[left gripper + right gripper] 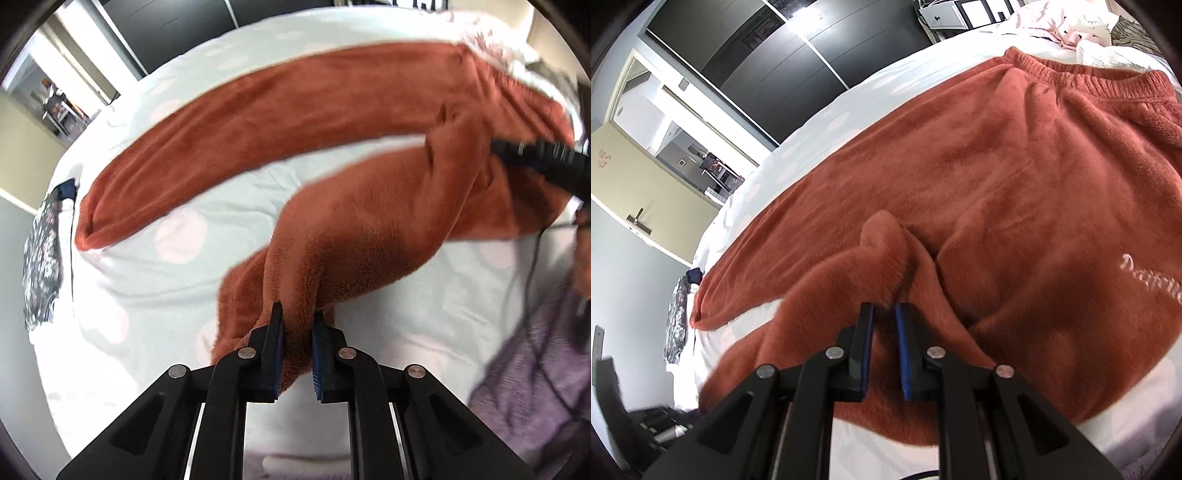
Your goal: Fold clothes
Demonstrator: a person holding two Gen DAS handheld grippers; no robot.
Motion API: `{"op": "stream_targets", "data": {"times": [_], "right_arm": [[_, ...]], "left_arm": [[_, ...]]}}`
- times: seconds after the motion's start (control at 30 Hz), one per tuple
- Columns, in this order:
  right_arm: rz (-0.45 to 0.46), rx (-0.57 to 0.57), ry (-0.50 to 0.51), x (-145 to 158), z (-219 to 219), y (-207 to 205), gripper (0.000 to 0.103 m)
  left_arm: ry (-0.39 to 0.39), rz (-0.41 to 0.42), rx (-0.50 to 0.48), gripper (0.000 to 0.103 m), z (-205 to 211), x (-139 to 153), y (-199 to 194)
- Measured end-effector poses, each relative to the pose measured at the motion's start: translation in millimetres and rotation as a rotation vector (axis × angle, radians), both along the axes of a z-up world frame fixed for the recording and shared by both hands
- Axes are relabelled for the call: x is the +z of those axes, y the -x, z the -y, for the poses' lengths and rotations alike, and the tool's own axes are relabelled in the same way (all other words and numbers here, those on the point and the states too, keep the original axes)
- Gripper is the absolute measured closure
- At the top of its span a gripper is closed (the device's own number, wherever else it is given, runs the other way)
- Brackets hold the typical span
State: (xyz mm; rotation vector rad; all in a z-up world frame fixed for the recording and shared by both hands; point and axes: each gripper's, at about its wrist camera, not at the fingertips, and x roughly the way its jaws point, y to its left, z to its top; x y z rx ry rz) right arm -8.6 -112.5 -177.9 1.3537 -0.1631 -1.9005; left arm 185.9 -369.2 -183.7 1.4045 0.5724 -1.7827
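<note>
Left gripper (297,314): jaws narrow, clamped on a bunched leg end of the rust-orange fleece trousers (280,110), lifted off the bed (177,295). Right gripper (884,308): jaws narrow, pinching a raised fold of the same trousers near the crotch seam.

Trousers: spread across the white spotted bed; far leg lies flat and long, elastic waistband (1082,75) at the far end. Pale embroidered lettering (1152,280) runs off the right edge, unreadable. Left wrist view motion-blurred; a person's purple sleeve (535,369) partly cut off at right.

Embroidered lettering (1154,278) runs off the edge — the trousers (997,177) blur.
</note>
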Motion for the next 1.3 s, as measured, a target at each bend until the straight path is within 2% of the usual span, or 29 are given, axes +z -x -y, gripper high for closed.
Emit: {"op": "stream_targets", "data": {"times": [0.13,0.27,0.37,0.47,0.6,0.63,0.7,0.77,0.87,1.0,1.03,1.13,1.2,1.27,1.3], "right_arm": [[0.009,0.027,0.013,7.3,-7.5,-6.2,0.089],[-0.021,0.039,0.025,15.4,-12.6,-12.7,0.089],[-0.037,0.041,0.009,14.9,-11.1,-13.4,0.089],[-0.011,0.047,-0.019,5.7,-6.9,-11.3,0.089],[0.015,0.058,-0.067,-7.1,-2.5,-9.5,0.089],[0.026,0.057,-0.087,-11.2,-1.5,-8.5,0.089],[0.052,0.054,-0.125,-19.7,-0.3,-6.3,0.089],[0.090,0.049,-0.140,-27.6,0.0,-3.6,0.089],[0.102,0.047,-0.152,-31.7,-0.2,-2.4,0.089],[0.096,0.052,-0.164,-32.7,0.9,-3.6,0.089],[0.096,0.053,-0.167,-33.3,1.0,-3.8,0.089],[0.094,0.052,-0.172,-33.6,1.4,-3.9,0.089],[0.096,0.050,-0.175,-34.2,1.0,-3.5,0.089],[0.101,0.047,-0.177,-34.5,0.0,-3.6,0.089],[0.105,0.045,-0.177,-34.5,-0.2,-4.4,0.089]], "left_arm": [[-0.071,-0.106,0.088,0.090,15.1,37.4,-40.7],[-0.161,-0.183,0.208,0.091,44.2,50.5,-82.5],[-0.210,-0.174,0.358,0.091,72.9,32.9,-113.8],[-0.275,-0.114,0.539,0.090,96.4,-5.6,-140.7],[-0.313,-0.063,0.629,0.083,107.6,-47.5,-155.0],[-0.324,-0.066,0.649,0.078,109.3,-53.9,-159.0],[-0.343,-0.083,0.690,0.069,112.8,-61.3,-168.8],[-0.349,-0.115,0.728,0.066,117.5,-58.2,-181.5],[-0.315,-0.133,0.774,0.063,123.1,-41.4,-199.3],[-0.177,-0.027,0.774,0.063,122.0,-11.1,-209.0],[-0.161,-0.019,0.741,0.063,119.6,-5.2,-205.8],[-0.150,-0.020,0.565,0.063,106.9,6.9,-180.4],[-0.133,0.029,0.424,0.058,94.8,10.6,-153.0],[-0.138,0.075,0.318,0.045,83.1,6.3,-136.2],[-0.144,0.098,0.270,0.045,77.3,3.1,-129.2]]}}
